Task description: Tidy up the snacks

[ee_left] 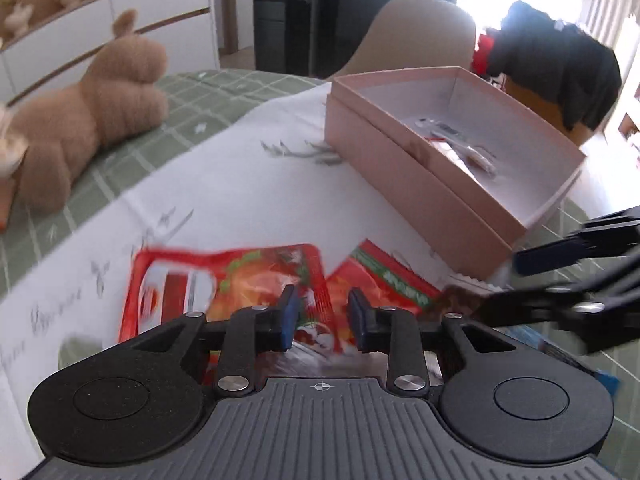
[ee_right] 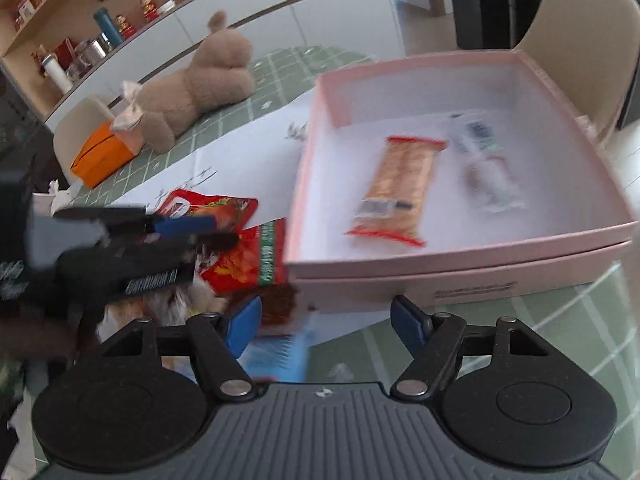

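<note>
1. The left gripper (ee_left: pixel 323 322) hangs low over the table, its blue pads parted by a moderate gap with nothing pinched between them.
2. Right under and just ahead of it lies a red packet (ee_left: pixel 224 280), with a second red packet (ee_left: pixel 380 276) touching it to the right.
3. Ahead and to the right stands the pink box (ee_left: pixel 400 160), near the packets.
4. The right gripper (ee_right: pixel 326 326) is spread wide and empty, its fingers just short of the box's near wall (ee_right: pixel 460 276).
5. Inside the box, ahead of it, lie an orange snack bar (ee_right: pixel 400 188) and, to its right, a clear wrapper (ee_right: pixel 486 160); blur hides the detail.
6. By its left finger sits a brown packet (ee_right: pixel 280 304) over a blue one (ee_right: pixel 280 354).
7. A plush bear (ee_right: pixel 200 84) lies far ahead, to the left.
</note>
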